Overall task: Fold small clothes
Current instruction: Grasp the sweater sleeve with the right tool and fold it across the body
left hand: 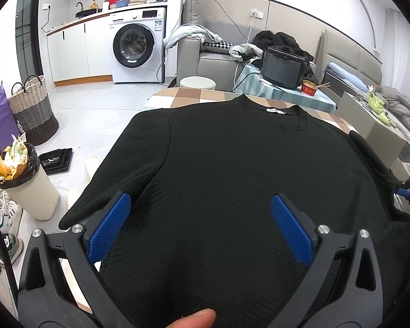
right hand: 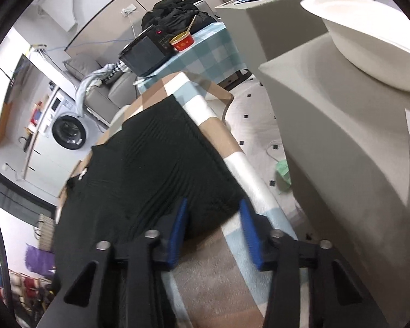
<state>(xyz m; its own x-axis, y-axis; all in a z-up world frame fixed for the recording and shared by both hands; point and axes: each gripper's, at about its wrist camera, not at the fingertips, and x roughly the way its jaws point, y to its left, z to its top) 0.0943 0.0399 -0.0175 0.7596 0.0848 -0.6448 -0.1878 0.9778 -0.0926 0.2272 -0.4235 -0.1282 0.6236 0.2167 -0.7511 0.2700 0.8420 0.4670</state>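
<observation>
Over black sweater (left hand: 232,180), left gripper (left hand: 201,227) spread wide

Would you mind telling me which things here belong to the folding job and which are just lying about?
Job: black sweater, checked tabletop, left gripper, right gripper.
Lying about: washing machine, woven basket, bin, red bowl, white basin.

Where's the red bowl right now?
The red bowl sits on the blue-checked side table beyond the black sweater's collar, upper right in the left wrist view, right beside the black appliance.
</observation>
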